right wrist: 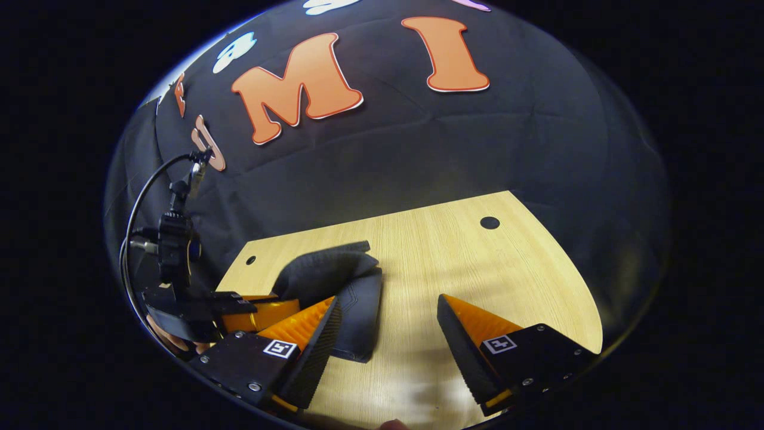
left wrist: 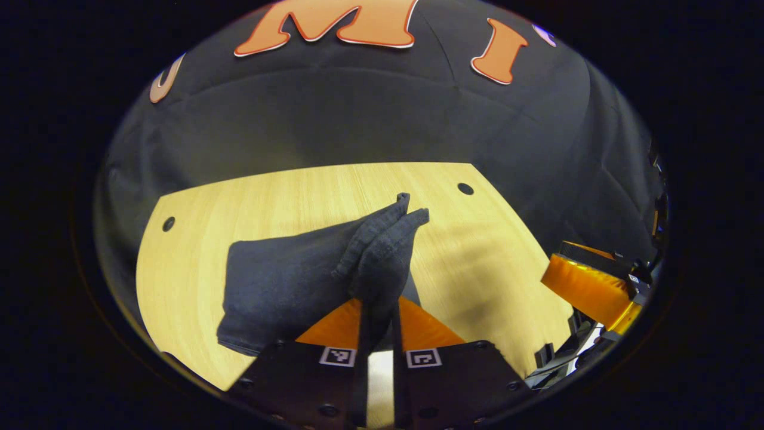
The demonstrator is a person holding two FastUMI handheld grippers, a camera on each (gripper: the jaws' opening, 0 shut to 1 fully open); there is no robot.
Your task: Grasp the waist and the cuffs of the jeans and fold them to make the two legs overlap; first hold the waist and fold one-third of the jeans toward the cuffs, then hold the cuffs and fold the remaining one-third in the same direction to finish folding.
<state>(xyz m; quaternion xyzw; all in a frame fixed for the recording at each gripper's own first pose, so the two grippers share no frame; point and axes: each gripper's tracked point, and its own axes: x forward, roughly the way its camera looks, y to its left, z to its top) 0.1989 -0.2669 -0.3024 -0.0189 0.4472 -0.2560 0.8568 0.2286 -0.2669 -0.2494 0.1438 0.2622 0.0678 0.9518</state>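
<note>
Dark jeans (left wrist: pixel 280 280), pale wood table (left wrist: pixel 477 251)

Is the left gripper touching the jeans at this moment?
Touching. In the left gripper view, the left gripper has its jaws closed on a raised fold of the dark jeans, and the cloth comes up from between them above the wooden table.

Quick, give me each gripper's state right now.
Left gripper: shut on the jeans, pinching a fold of the cloth.
Right gripper: open, holding nothing, fingers spread over the table.
</note>
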